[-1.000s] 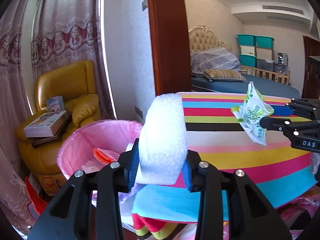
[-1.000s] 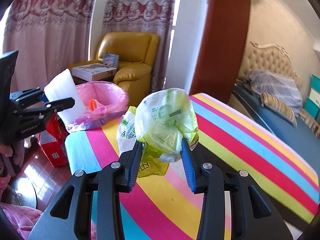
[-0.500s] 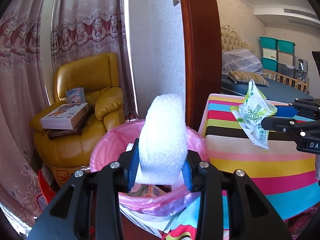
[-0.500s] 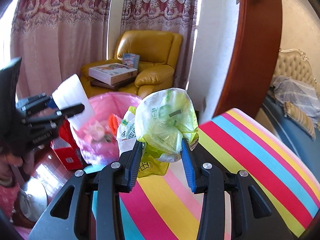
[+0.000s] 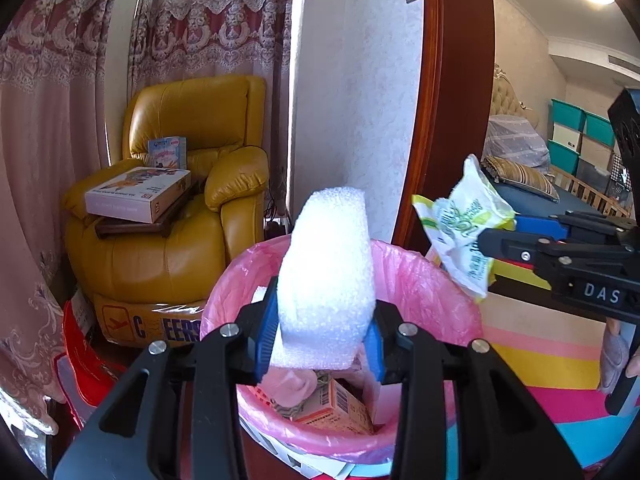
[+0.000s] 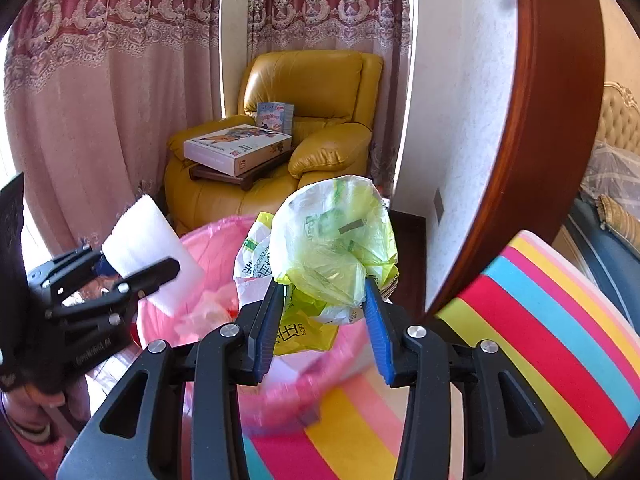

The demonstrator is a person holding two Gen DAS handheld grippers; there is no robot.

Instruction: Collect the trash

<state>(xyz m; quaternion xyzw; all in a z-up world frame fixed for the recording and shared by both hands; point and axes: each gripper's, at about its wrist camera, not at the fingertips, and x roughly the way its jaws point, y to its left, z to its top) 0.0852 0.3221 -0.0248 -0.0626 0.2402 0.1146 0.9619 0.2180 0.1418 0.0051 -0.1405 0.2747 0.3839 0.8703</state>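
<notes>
Bin update: over the last second both grippers swung off the striped table [image 6: 552, 304] toward the pink-lined trash bin [image 5: 420, 280], which a second ago sat off to the side in both views. Left gripper [image 5: 320, 344] now sits right over the bin mouth, fingers [image 5: 266, 336] closed on the white foam block [image 5: 328, 276], block upright and unchanged in the grip. Right gripper [image 6: 324, 320] has also closed in; fingers pinched on the crumpled green-and-white plastic wrapper [image 6: 332, 244], which hangs at the bin's rim on the table side. Bin already holds cartons [image 5: 332, 404] and scraps. My read: transport is basically done, and the left can release first. The right probably needs a bit more travel inward, else the light wrapper may drift outside the liner.
</notes>
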